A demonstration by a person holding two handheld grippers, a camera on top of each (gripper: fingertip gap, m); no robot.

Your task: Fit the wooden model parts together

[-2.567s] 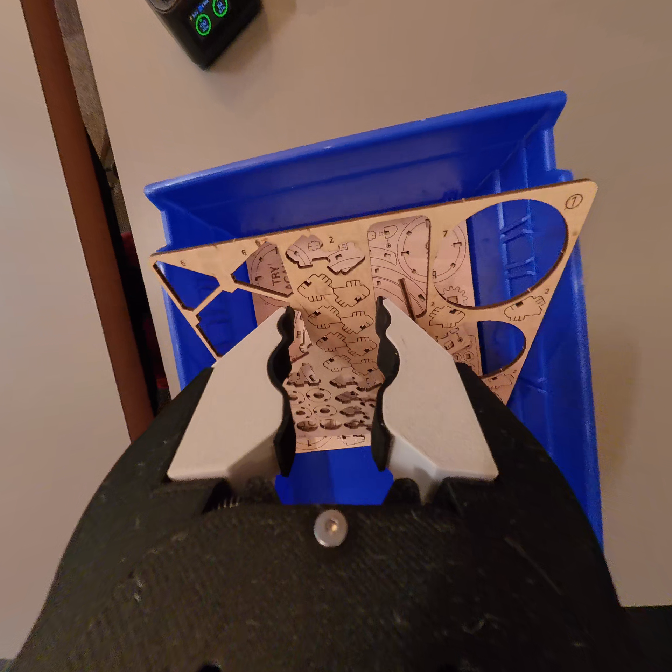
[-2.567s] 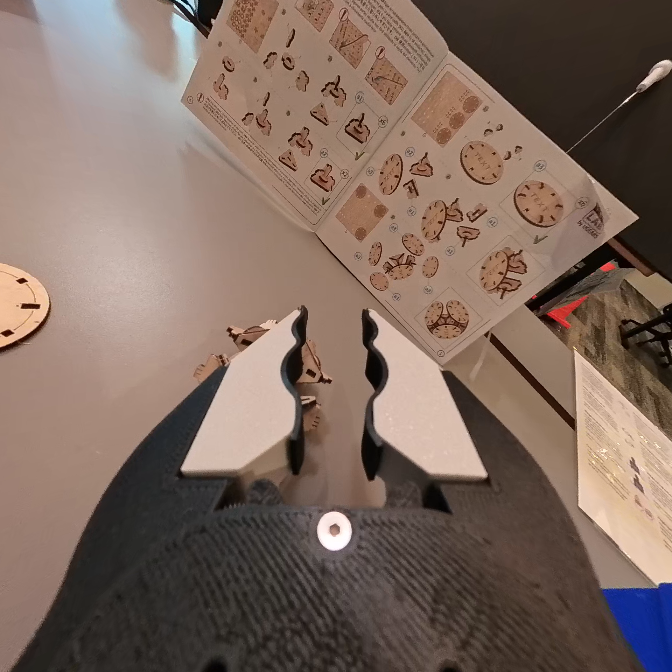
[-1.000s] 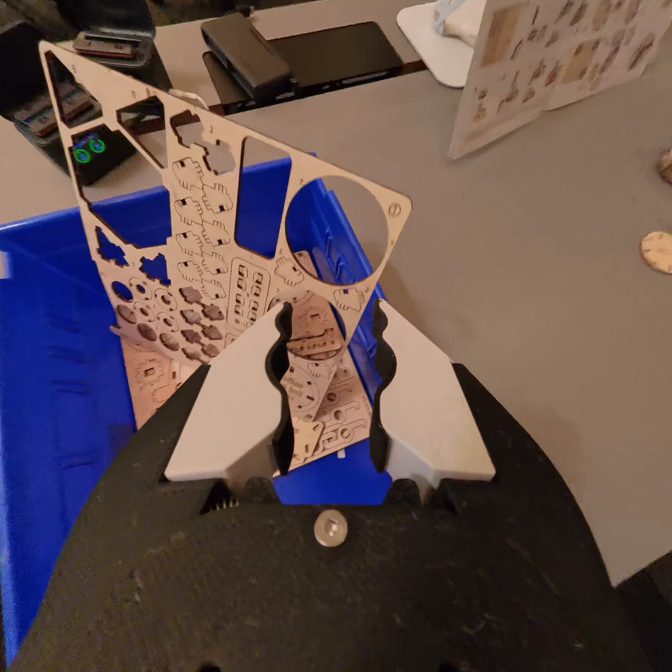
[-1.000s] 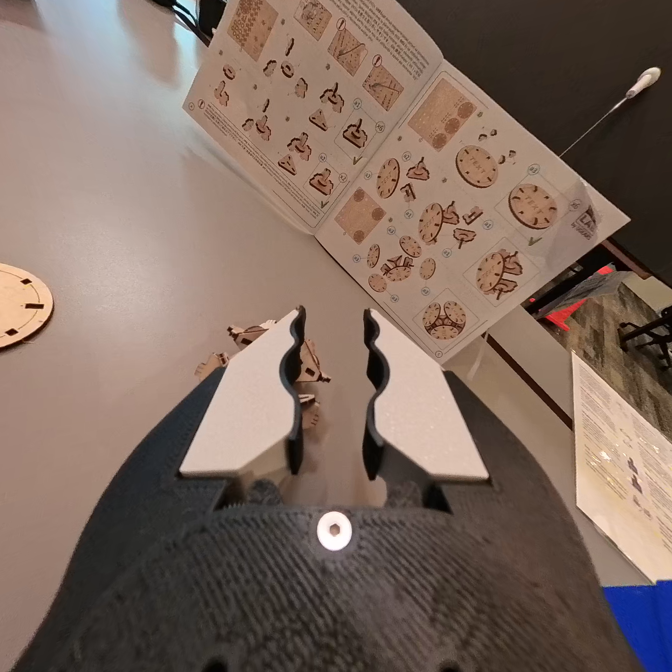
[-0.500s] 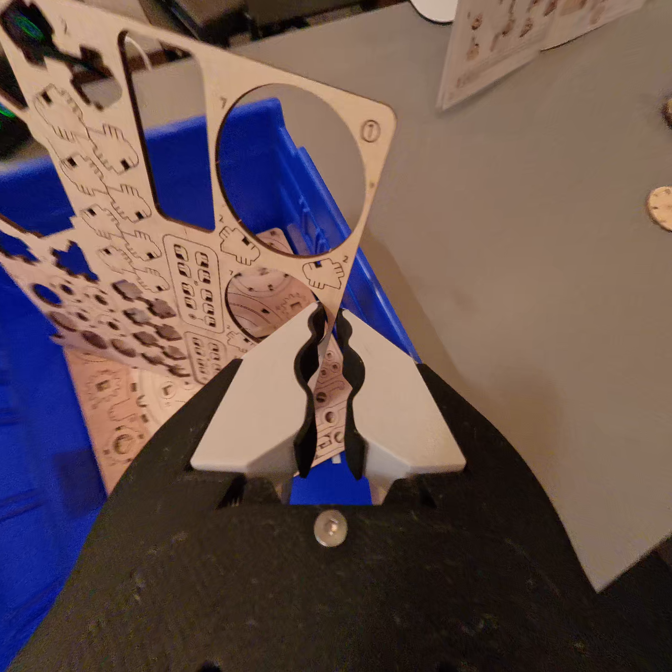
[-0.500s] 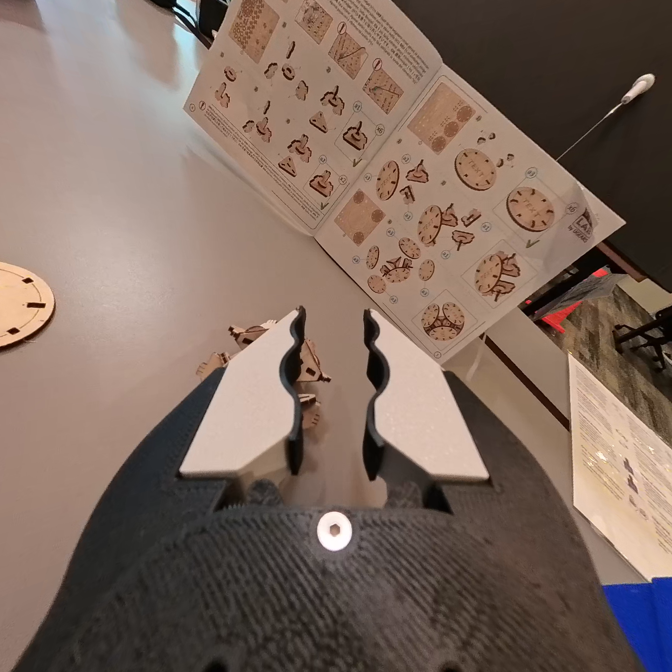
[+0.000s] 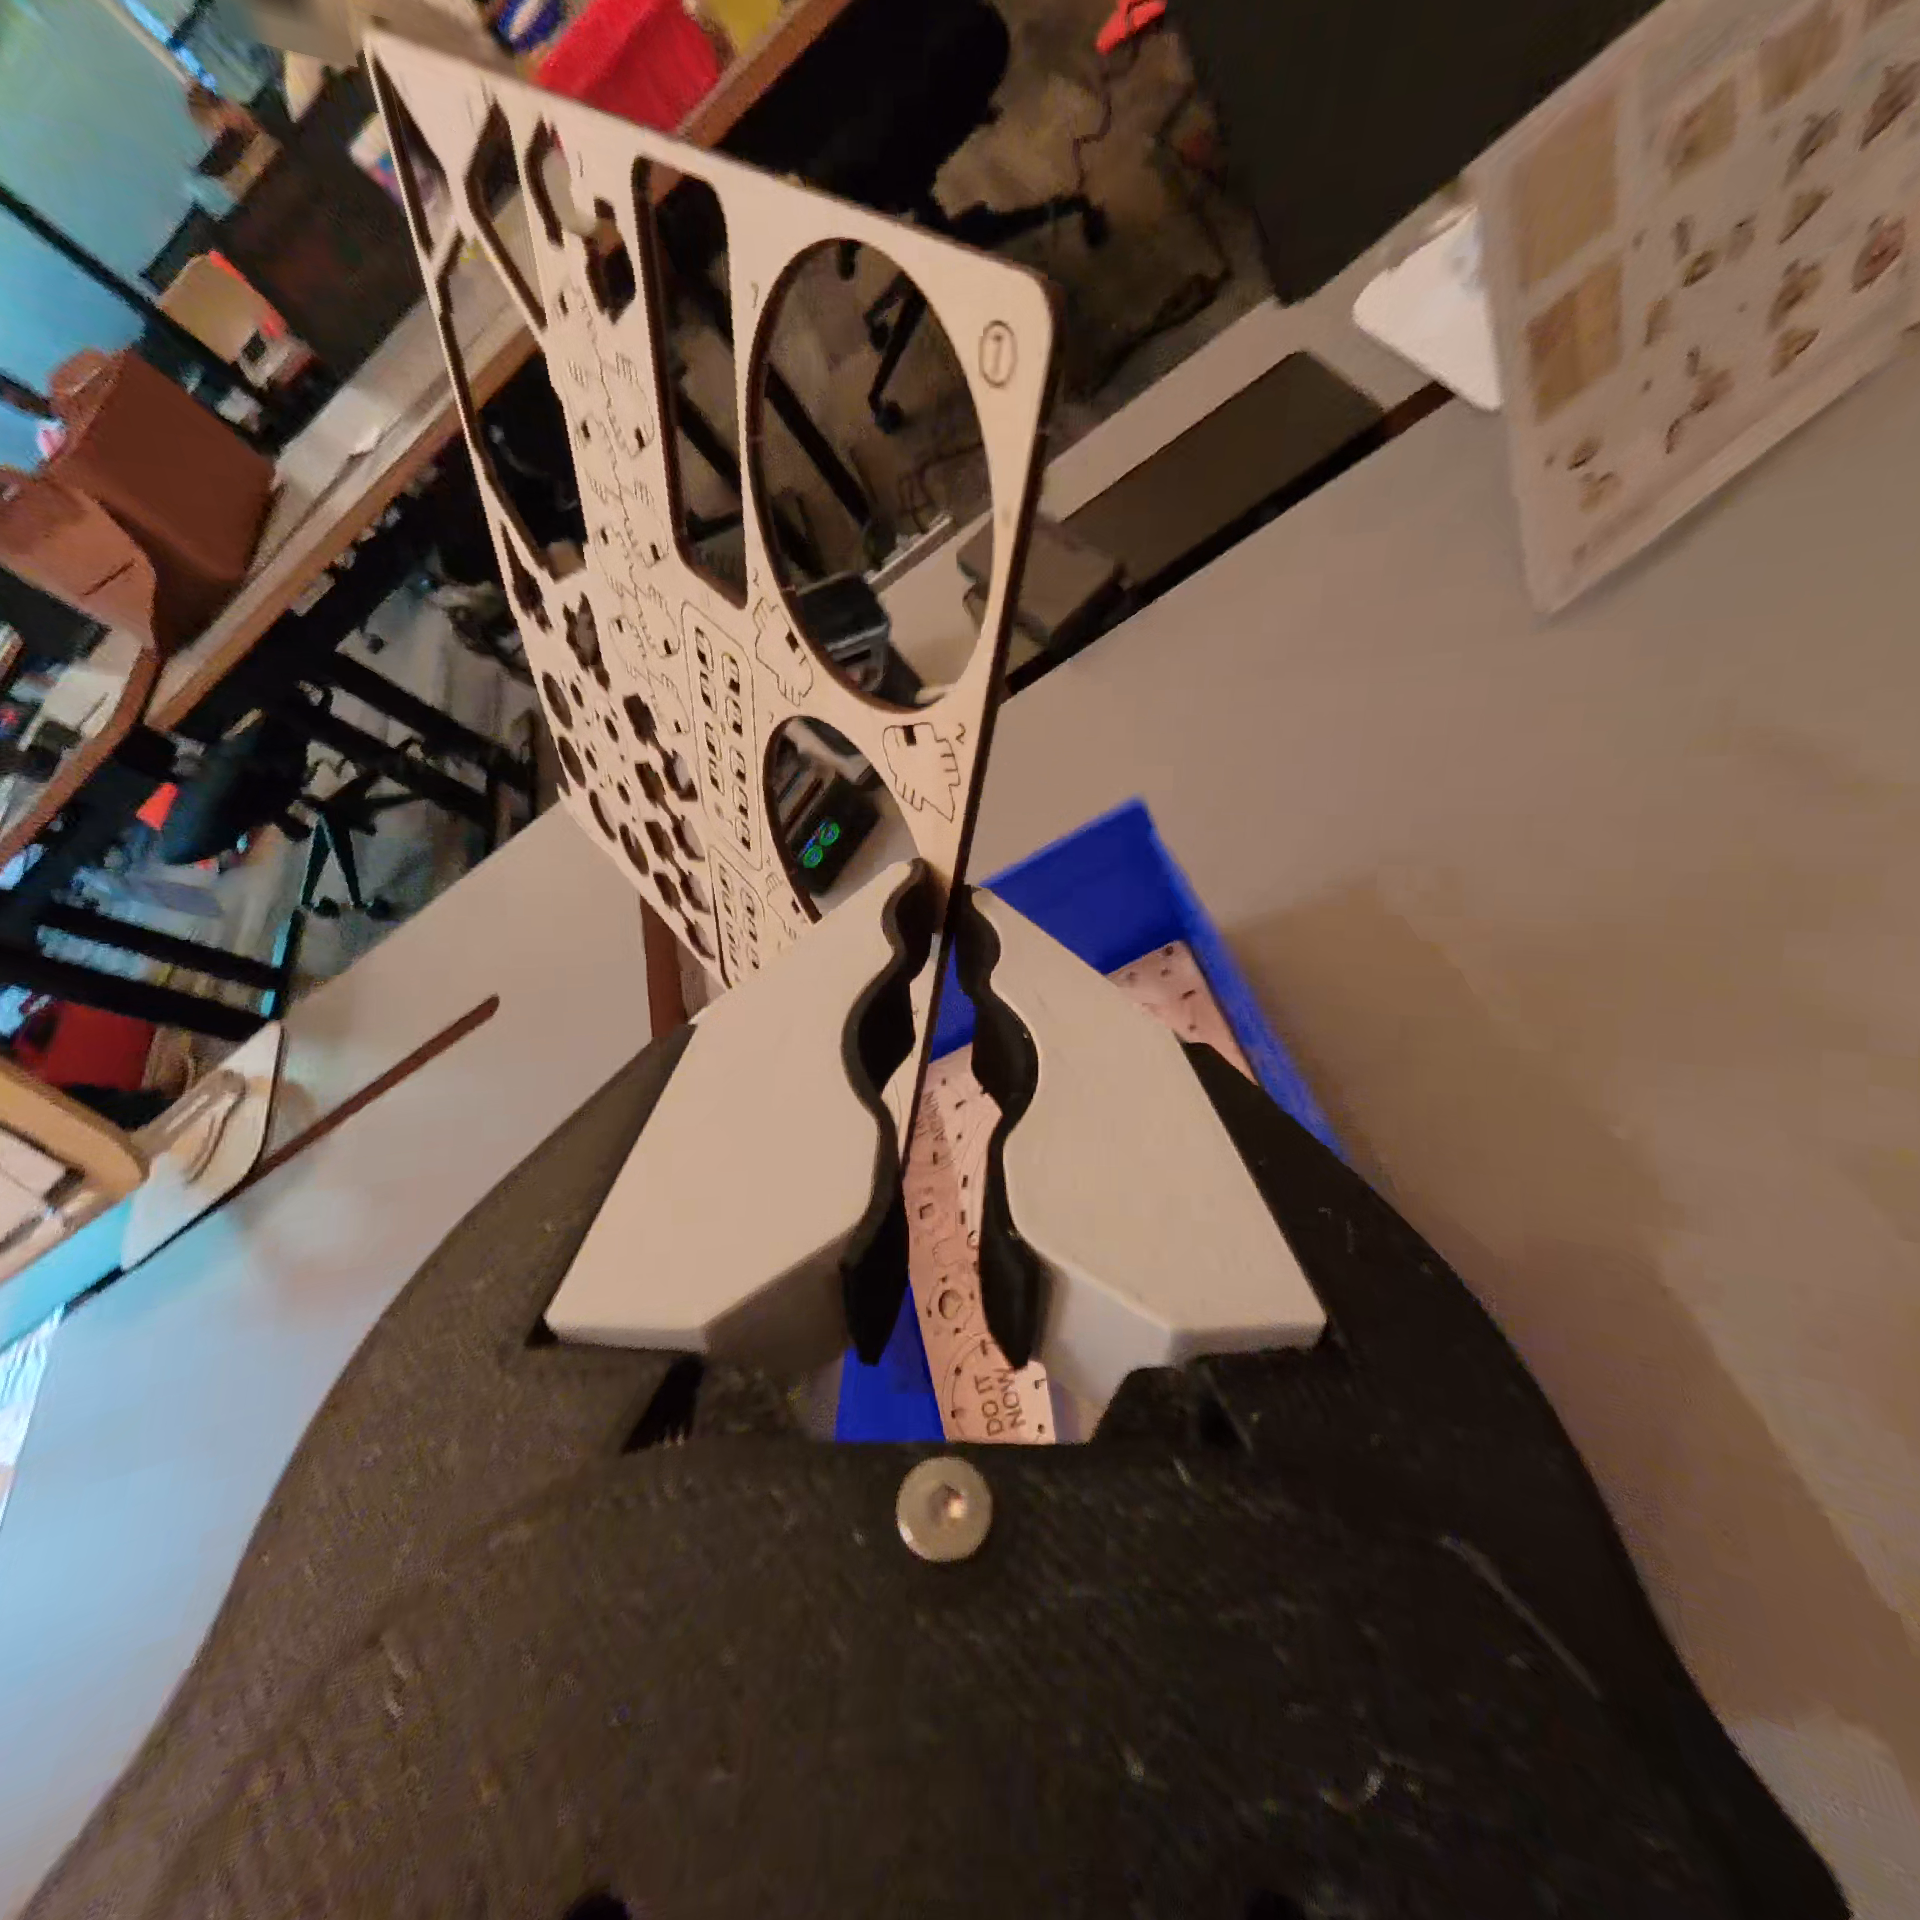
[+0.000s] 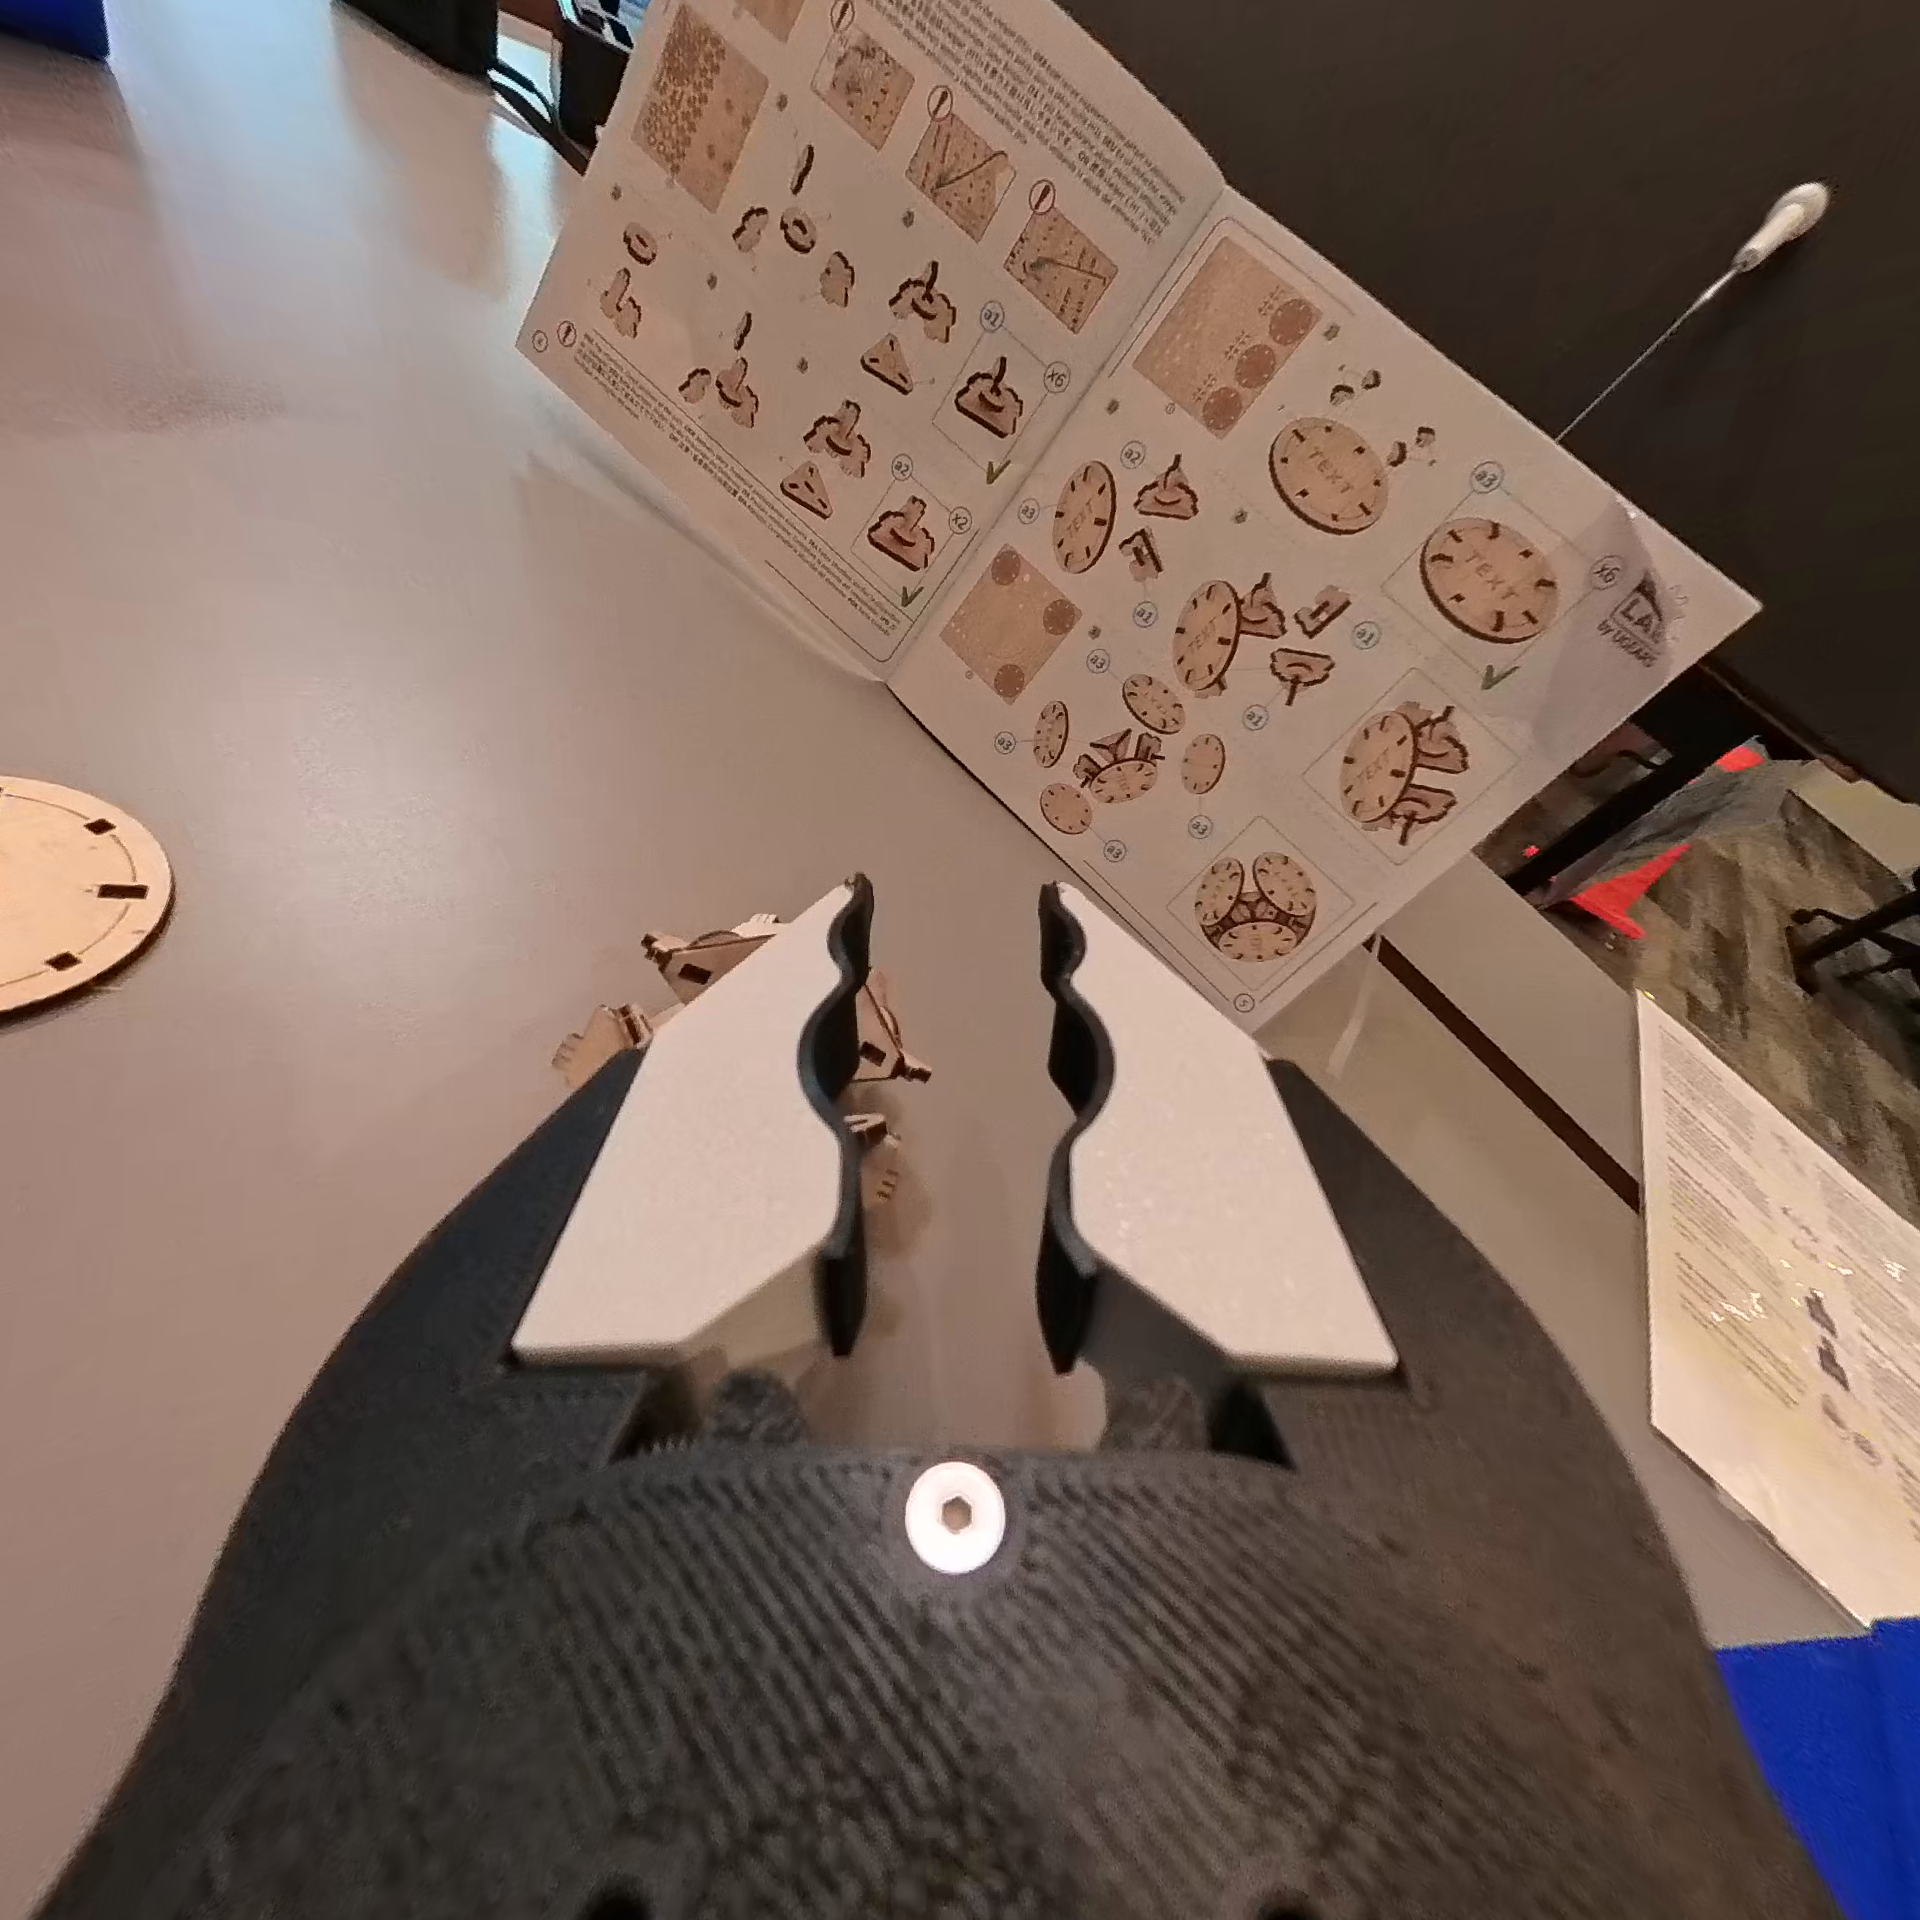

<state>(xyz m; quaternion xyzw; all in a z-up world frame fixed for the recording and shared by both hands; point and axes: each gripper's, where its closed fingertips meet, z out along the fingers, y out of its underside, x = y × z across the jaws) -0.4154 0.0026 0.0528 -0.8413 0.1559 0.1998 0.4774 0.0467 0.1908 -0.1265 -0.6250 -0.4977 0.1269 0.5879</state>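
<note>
In the left wrist view, our left gripper (image 7: 948,894) has its jaws clamped on the lower edge of a thin wooden sheet (image 7: 873,665), the black pads pressing it from both sides near their tips. The sheet stands upright and almost edge-on to us, filling the upper middle of the frame, with a big oval hole, long slots and many small cut-out shapes in it. Below and behind the jaws, at centre right, lies a blue bin (image 7: 1101,883) with another pale sheet (image 7: 977,1288) inside it, seen through the gap between the fingers. The bin rests on a grey surface (image 7: 1507,935). A booklet (image 7: 1704,281) stands blurred at the upper right. A small black device (image 7: 821,836) with green lights shows through a hole in the sheet. At the far left edge sits a wooden part (image 7: 208,1122). The upper left is cluttered room.

In the right wrist view, our right gripper (image 8: 951,899) hovers low over the surface (image 8: 312,520) with its jaws apart and nothing between them. Small wooden pieces (image 8: 717,956) lie just beside and partly under the left finger, at centre. A wooden disc (image 8: 62,894) lies at the left edge, well apart. The open booklet (image 8: 1091,468) spreads across the upper right. A printed page (image 8: 1787,1299) lies at the right edge, and a blue corner (image 8: 1818,1766) of the bin shows at the lower right.
</note>
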